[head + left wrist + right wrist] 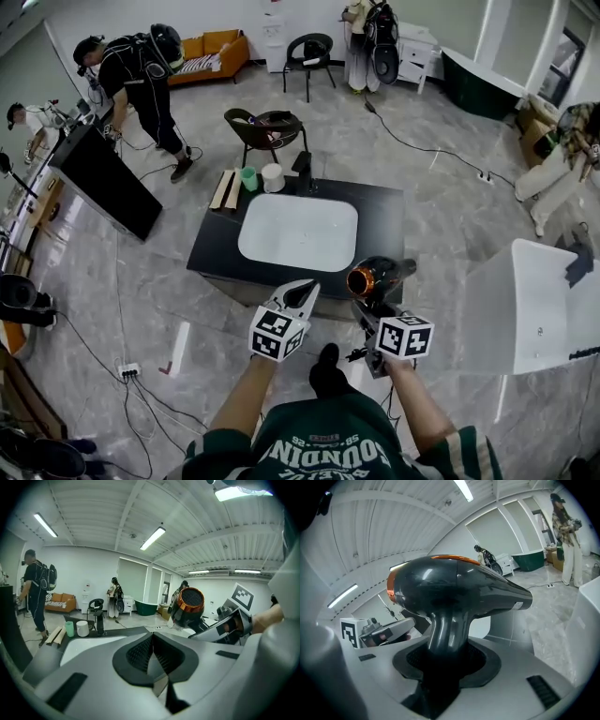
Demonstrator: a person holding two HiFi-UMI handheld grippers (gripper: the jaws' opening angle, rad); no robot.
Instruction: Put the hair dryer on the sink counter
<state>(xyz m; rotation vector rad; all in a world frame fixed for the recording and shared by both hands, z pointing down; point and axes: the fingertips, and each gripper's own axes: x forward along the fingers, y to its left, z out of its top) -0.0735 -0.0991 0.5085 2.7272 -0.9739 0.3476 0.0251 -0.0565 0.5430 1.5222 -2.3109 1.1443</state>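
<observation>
A black hair dryer (380,277) with an orange ring at its rear is held by its handle in my right gripper (370,314), above the floor just off the counter's near right corner. In the right gripper view the dryer's handle (445,634) stands upright between the jaws, which are shut on it. The black sink counter (380,225) with its white basin (298,232) lies ahead. My left gripper (302,295) hovers at the counter's near edge, its jaws shut with nothing between them. The left gripper view shows the dryer (187,607) to its right.
At the counter's back left stand a green cup (248,178), a white cup (272,177), wooden strips (223,189) and a black faucet (302,164). A white tub (530,305) stands at the right. A black chair (267,127) and a person (141,80) are beyond the counter. Cables cross the floor.
</observation>
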